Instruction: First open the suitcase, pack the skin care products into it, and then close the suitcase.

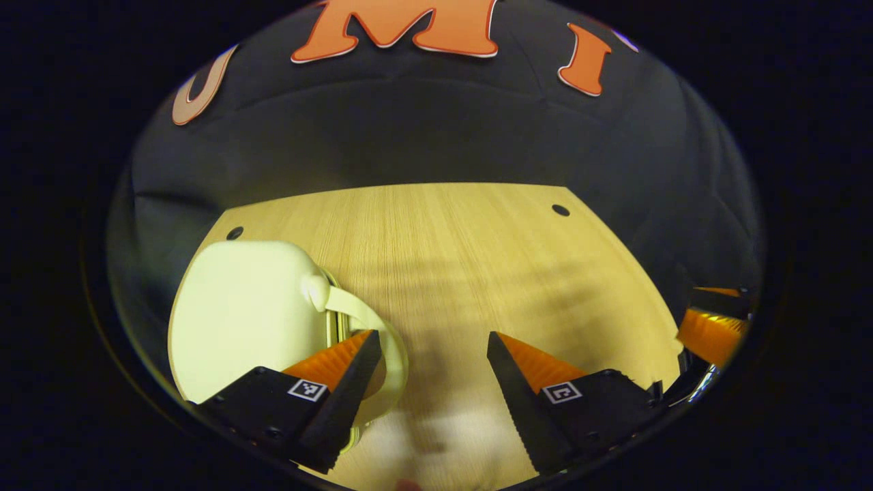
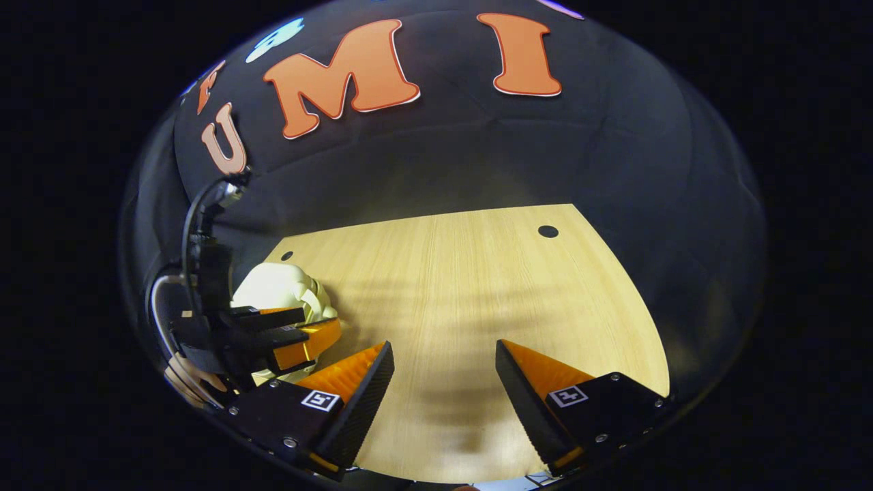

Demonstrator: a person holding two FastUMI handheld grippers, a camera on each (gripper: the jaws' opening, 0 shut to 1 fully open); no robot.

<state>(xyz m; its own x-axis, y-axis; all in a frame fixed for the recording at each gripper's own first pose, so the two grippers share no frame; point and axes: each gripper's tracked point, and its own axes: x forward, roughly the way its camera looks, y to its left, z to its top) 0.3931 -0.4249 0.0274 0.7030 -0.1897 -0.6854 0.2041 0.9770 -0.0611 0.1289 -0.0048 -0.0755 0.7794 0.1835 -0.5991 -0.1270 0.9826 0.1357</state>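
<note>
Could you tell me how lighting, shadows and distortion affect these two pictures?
Left gripper view: warm yellowish light on the table; soft banded shadows cross it; the fisheye bends its edges; the pale suitcase looks bright, the left tool sharp. Right gripper view: the same warm light and curved table edges; a blurred shadow lies between the right tool's open fingers; the wall behind is dim.

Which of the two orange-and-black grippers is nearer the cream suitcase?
The left gripper: one finger sits by the cream suitcase handle; the right gripper hangs over bare wooden table.
</note>
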